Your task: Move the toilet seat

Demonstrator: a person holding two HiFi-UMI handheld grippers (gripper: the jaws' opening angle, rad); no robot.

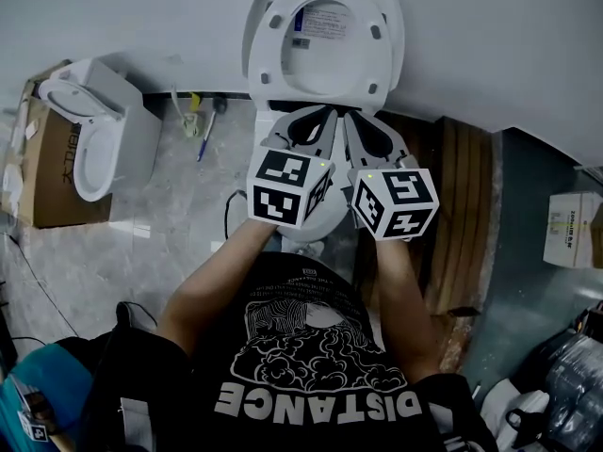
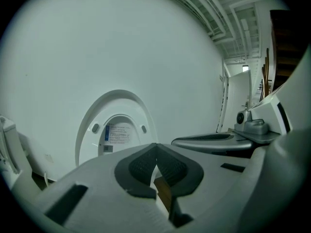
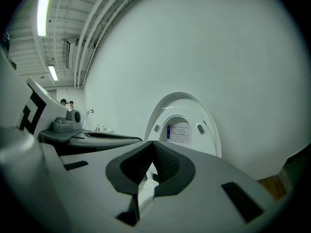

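Observation:
The white toilet seat (image 1: 268,64) stands raised against the wall, with the lid and its sticker (image 1: 325,36) showing through the ring. Both gripper views show the seat upright ahead (image 2: 87,125) (image 3: 155,115). My left gripper (image 1: 320,116) and right gripper (image 1: 353,121) hang side by side over the toilet bowl (image 1: 316,229), just short of the seat's lower edge. Neither touches the seat. Each one is shut with nothing between its pads (image 2: 156,147) (image 3: 152,147).
A second white toilet (image 1: 94,130) sits at the left beside a cardboard box (image 1: 52,168). Wooden boards (image 1: 462,215) lie right of the bowl, with a small box (image 1: 575,229) further right. A marker (image 1: 207,130) and a cable lie on the tiled floor.

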